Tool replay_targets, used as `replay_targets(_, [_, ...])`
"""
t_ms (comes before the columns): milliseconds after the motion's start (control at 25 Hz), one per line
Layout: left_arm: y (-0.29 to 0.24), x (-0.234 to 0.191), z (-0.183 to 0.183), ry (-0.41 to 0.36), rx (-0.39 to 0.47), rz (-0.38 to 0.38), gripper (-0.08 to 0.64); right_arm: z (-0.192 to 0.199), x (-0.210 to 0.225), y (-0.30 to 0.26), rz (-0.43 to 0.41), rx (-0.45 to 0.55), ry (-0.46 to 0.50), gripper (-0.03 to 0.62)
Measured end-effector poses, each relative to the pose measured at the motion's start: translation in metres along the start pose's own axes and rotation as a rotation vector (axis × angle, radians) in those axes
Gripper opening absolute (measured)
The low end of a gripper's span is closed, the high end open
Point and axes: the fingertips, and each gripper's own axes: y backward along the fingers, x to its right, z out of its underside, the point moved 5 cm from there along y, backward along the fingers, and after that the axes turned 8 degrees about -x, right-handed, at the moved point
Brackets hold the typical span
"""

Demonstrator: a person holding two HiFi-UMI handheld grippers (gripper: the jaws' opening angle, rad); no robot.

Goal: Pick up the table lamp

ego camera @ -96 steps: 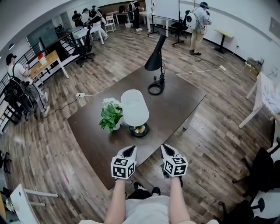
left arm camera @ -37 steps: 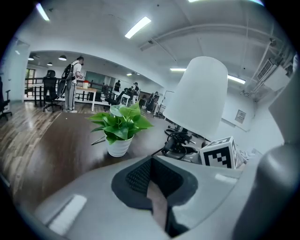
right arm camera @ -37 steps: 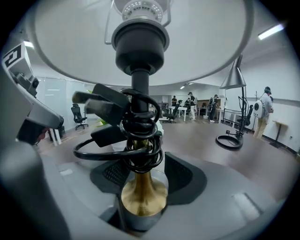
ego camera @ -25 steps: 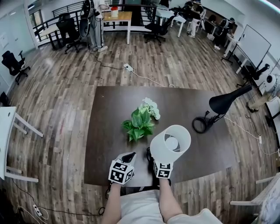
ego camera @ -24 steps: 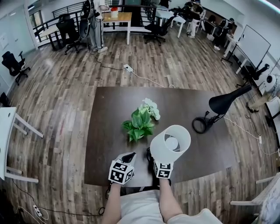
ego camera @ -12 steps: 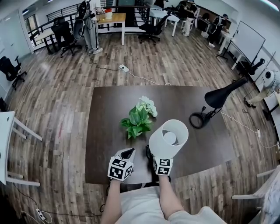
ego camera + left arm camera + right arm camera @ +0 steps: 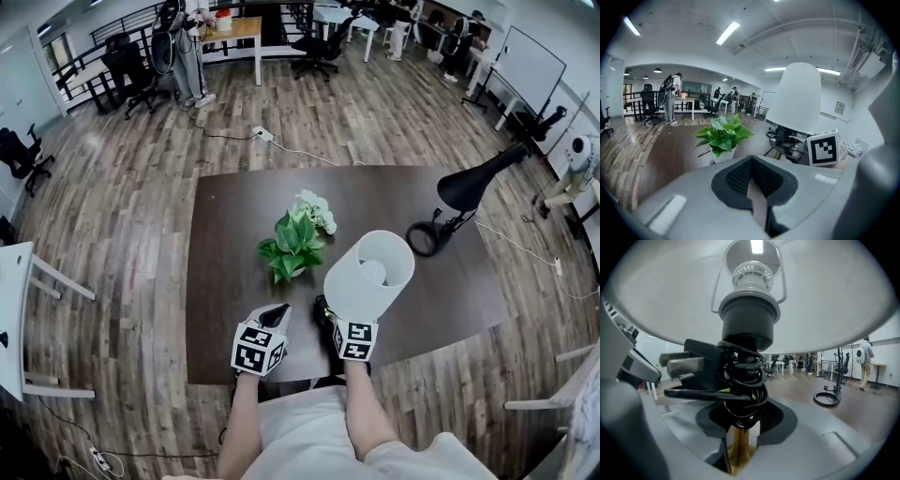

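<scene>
The table lamp (image 7: 368, 277) has a white shade, a brass stem (image 7: 738, 446) and a black cord with its plug wound round the stem (image 7: 740, 390). My right gripper (image 7: 334, 319) is shut on that stem just below the cord, over the table's front edge. In the head view the shade leans back towards me and shows its open top; the base is hidden. In the left gripper view the lamp (image 7: 796, 101) rises at the right above the right gripper's marker cube. My left gripper (image 7: 274, 317) hovers just left of it, shut with nothing in it.
A green potted plant (image 7: 292, 246) stands mid-table behind the grippers. A black desk lamp (image 7: 469, 187) with a ring base stands at the right end of the dark brown table (image 7: 225, 281). Wood floor, white tables, chairs and distant people surround it.
3.8 s ago the lamp stood on the table with both grippers short of it. Now the right gripper holds its stem. Over the last second the shade has tipped slightly rightward.
</scene>
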Motion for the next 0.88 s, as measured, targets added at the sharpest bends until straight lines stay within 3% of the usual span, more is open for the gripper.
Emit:
replay_targets(440, [0.010, 0.022, -0.032, -0.101, 0.011, 0.096, 0.000, -0.038, -0.007, 0.024, 0.040, 0.017, 0.001, 0.141])
replay_targets(880, [0.032, 0.026, -0.029, -0.229, -0.014, 0.270, 0.000, -0.028, -0.035, 0.079, 0.205, -0.012, -0.066, 0.141])
